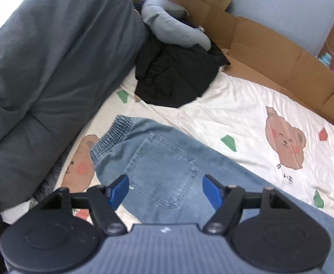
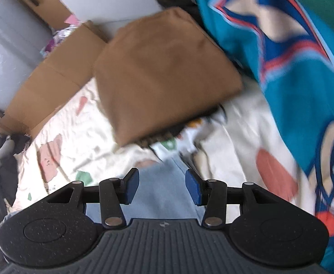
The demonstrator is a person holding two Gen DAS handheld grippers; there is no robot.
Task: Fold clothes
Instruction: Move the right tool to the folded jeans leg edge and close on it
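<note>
So the jeans [image 1: 167, 159] are lying spread on the bed's bear-print sheet [image 1: 247, 105], right under and ahead of the left hand-held gripper [image 1: 165, 190], back pocket facing up and the elastic waistband out past its left fingertip. They look flat with no fold across the part I can see, though the legs run out of view behind the gripper, so I can't tell how the rest lies. In the right wrist view a strip of the same pale denim [image 2: 162, 196] runs between the fingers of the right hand-held gripper [image 2: 162, 188], and just ahead of it sits a brown garment [image 2: 164, 77] that already looks folded into a neat block on top of something patterned. A black garment [image 1: 178, 77] is heaped farther ahead of the left gripper, clearly not folded, so I'd say there's at least that and the jeans left to do. Both grippers are released, jaws wide apart, nothing pinched, each angled down over the denim; the right view is a bit blurry. Teal printed fabric [image 2: 281, 45] hangs off to the right gripper's right.
</note>
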